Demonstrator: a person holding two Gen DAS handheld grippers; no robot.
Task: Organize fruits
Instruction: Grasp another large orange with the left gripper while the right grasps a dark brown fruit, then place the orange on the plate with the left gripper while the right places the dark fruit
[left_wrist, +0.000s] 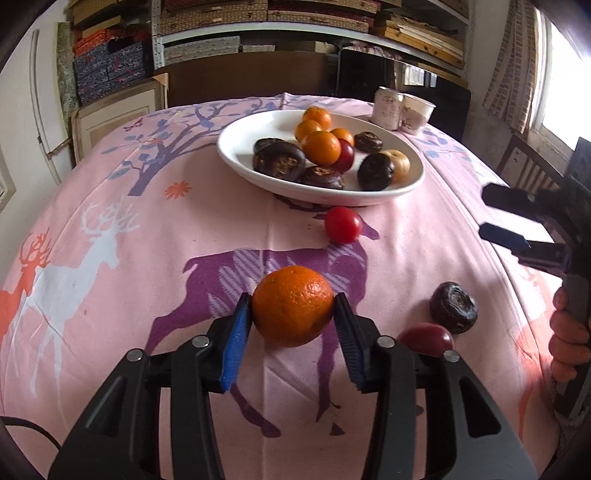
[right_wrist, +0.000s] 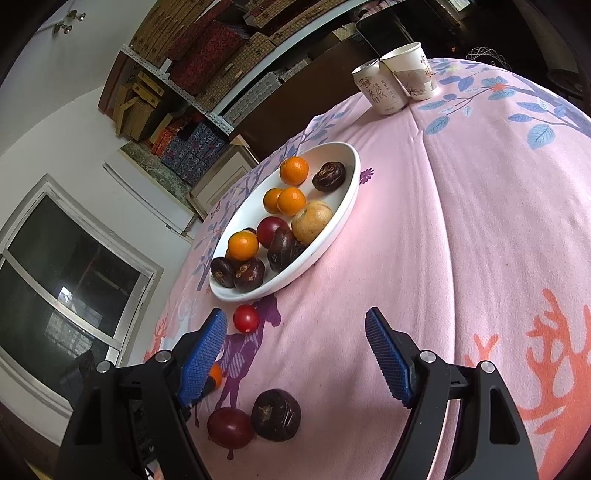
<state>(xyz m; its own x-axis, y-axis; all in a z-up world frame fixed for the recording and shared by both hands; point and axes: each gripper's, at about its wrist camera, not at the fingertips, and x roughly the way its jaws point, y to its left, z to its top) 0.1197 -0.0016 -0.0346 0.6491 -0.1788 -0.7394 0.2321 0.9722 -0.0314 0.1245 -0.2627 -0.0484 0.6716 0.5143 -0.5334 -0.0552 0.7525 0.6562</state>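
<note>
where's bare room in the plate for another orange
The near-left part of the plate, left of the dark fruits, is bare white. The middle and right are crowded with oranges and dark fruits. The left gripper holds an orange; the cloth left of the plate is bare for passing.

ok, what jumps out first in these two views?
The orange in the foreground, clamped between the left gripper's blue jaws on the pink deer tablecloth. Behind it sits the white plate piled with oranges and dark fruits, a red tomato loose just in front. The right gripper hangs open, empty.
</note>
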